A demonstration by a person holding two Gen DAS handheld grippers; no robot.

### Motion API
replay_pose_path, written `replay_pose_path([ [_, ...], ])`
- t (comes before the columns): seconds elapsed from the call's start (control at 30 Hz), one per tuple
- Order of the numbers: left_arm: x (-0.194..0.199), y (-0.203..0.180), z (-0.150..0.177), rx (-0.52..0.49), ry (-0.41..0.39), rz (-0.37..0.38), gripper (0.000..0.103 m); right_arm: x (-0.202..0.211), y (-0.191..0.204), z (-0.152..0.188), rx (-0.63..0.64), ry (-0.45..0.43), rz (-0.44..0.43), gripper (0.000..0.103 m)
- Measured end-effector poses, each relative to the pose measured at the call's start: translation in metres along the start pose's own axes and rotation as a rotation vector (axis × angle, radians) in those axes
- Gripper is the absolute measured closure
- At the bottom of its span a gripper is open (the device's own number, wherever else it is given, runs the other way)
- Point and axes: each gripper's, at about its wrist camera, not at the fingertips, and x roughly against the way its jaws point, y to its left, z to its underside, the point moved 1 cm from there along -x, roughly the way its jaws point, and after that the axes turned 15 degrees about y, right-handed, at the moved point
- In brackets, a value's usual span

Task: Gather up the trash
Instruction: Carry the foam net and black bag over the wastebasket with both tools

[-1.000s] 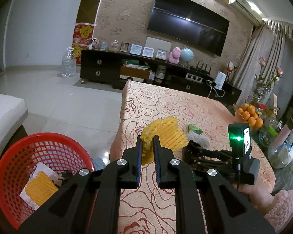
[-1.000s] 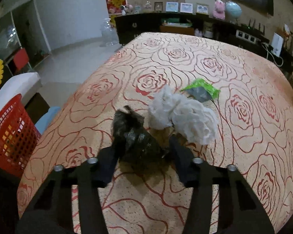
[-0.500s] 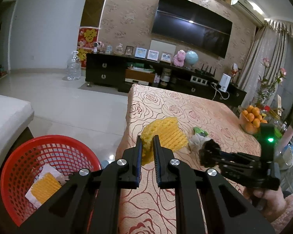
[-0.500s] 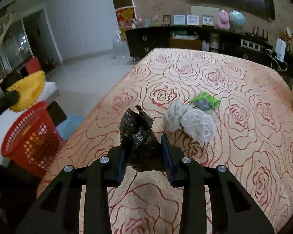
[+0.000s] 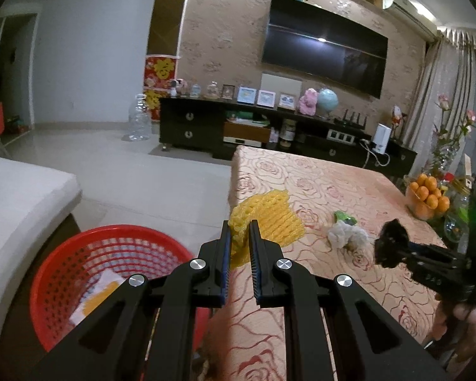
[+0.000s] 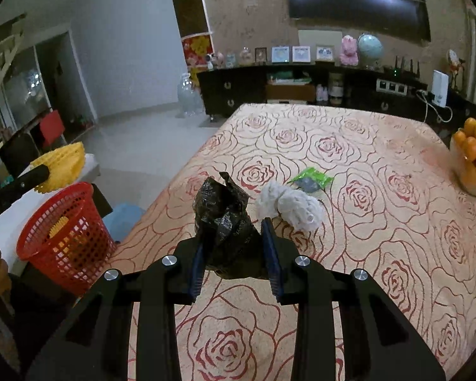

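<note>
Right wrist view: the right hand-held gripper is clamped on a crumpled black bag, held clear above the table. The left hand-held gripper pinches yellow foam netting near the red basket on the left. Carrying is under way; next, I judge, each load must reach over the basket and be released. White tissue and a green wrapper wait farther along the table.

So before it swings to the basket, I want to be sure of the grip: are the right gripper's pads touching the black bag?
Touching. The right wrist view shows the right gripper with both pads pressed against the crumpled black bag.
</note>
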Motion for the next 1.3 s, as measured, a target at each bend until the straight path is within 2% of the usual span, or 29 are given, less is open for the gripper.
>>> replay_pose_path([
  [0.33, 0.020, 0.040, 0.013, 0.037, -0.012, -0.130, 0.092, 0.013, 0.016, 0.013, 0.000, -0.018, -0.013, 0.071],
  [0.63, 0.023, 0.063, 0.016, 0.077, -0.010, -0.163, 0.092, 0.017, 0.038, 0.013, 0.025, -0.008, -0.019, 0.071],
  [1.0, 0.017, 0.092, 0.018, 0.136, 0.058, -0.220, 0.092, 0.011, 0.098, -0.010, 0.110, 0.014, -0.109, 0.071],
  [1.2, 0.011, 0.097, 0.019, 0.143, 0.097, -0.202, 0.092, 0.010, 0.131, -0.024, 0.154, 0.010, -0.155, 0.071],
  [1.27, 0.010, 0.096, 0.019, 0.136, 0.101, -0.197, 0.089, 0.011, 0.140, -0.027, 0.161, 0.010, -0.165, 0.071],
  [1.3, 0.010, 0.096, 0.019, 0.136, 0.101, -0.188, 0.084, 0.011, 0.144, -0.029, 0.165, 0.011, -0.170, 0.071],
])
